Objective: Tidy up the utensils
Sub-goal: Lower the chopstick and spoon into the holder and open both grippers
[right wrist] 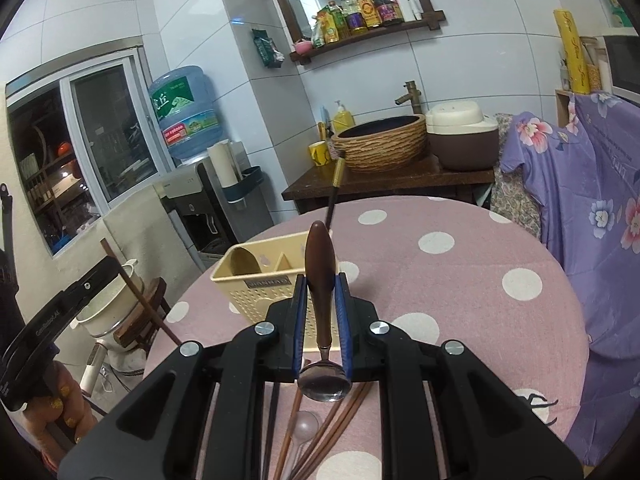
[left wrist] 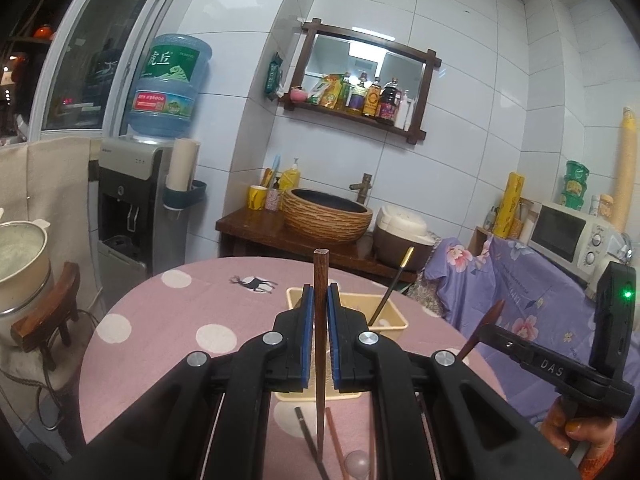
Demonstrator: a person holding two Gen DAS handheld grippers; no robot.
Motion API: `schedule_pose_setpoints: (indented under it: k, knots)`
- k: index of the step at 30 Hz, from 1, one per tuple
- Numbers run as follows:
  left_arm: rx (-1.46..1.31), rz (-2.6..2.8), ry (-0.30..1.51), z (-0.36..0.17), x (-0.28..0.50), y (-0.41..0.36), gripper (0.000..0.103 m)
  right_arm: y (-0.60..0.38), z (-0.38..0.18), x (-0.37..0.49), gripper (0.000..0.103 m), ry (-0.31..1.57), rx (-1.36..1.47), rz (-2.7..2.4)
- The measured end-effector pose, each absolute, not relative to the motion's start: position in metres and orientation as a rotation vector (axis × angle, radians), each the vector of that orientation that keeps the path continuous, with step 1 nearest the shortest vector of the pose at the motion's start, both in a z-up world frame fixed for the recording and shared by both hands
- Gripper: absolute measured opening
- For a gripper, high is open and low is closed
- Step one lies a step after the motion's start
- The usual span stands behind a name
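My left gripper (left wrist: 320, 294) is shut on a brown wooden chopstick (left wrist: 320, 344) that stands upright above the table, its tip pointing down. Just behind it sits a cream utensil holder (left wrist: 394, 316) with a black, gold-tipped chopstick (left wrist: 390, 292) leaning in it. My right gripper (right wrist: 320, 282) is shut on the dark wooden handle of a metal spoon (right wrist: 320, 272), whose bowl hangs toward the camera. The holder (right wrist: 256, 280) stands just past the spoon. Several loose chopsticks (right wrist: 340, 420) and a pale plastic spoon (right wrist: 306, 424) lie on the pink dotted table (right wrist: 460, 300) beneath.
A purple floral cloth (right wrist: 592, 200) drapes furniture at the table's right. Beyond the table stand a wooden counter with a woven basin (right wrist: 380, 144) and a rice cooker (right wrist: 464, 140), and a water dispenser (left wrist: 132, 208). A white pot (left wrist: 20, 256) sits on a stool at left.
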State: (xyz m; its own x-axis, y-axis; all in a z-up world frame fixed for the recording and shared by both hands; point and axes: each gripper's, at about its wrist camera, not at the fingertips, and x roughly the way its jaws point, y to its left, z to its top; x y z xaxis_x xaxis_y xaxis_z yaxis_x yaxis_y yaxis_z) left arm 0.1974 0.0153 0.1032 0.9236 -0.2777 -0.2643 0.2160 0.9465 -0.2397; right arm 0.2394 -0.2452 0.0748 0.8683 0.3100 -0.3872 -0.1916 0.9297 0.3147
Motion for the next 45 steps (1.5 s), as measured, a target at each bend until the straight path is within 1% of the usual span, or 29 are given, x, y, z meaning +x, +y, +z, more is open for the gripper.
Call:
schedule_pose_setpoints:
  k: [6, 11, 16, 19, 27, 30, 40, 42, 45]
  knots:
    - [-0.223, -0.326, 0.277, 0.148, 0.212, 0.013, 0.008, -0.231, 0.118, 0.253, 0.015, 0.401, 0.21, 0.277]
    - [-0.186, -0.283, 0.181, 0.196, 0.23, 0.005, 0.008, -0.217, 0.158, 0.274, 0.015, 0.34, 0.166, 0.249]
    - [-0.168, -0.217, 0.127, 0.216, 0.259, -0.002, 0.008, -0.2, 0.177, 0.303, 0.015, 0.313, 0.13, 0.208]
    - [-0.158, -0.197, 0.156, 0.207, 0.277, -0.007, 0.008, -0.192, 0.169, 0.319, 0.015, 0.324, 0.129, 0.2]
    - [-0.155, -0.174, 0.252, 0.152, 0.294, -0.011, 0.008, -0.188, 0.106, 0.339, 0.015, 0.427, 0.162, 0.174]
    - [-0.149, -0.174, 0.283, 0.136, 0.297, -0.013, 0.008, -0.186, 0.091, 0.337, 0.015, 0.442, 0.157, 0.172]
    - [-0.135, -0.159, 0.373, 0.092, 0.307, -0.018, 0.008, -0.182, 0.059, 0.334, 0.015, 0.479, 0.135, 0.165]
    - [-0.132, -0.156, 0.384, 0.086, 0.308, -0.018, 0.005, -0.183, 0.054, 0.335, 0.015, 0.49, 0.135, 0.165]
    - [-0.131, -0.155, 0.404, 0.079, 0.311, -0.017, 0.005, -0.183, 0.046, 0.336, 0.014, 0.502, 0.133, 0.163]
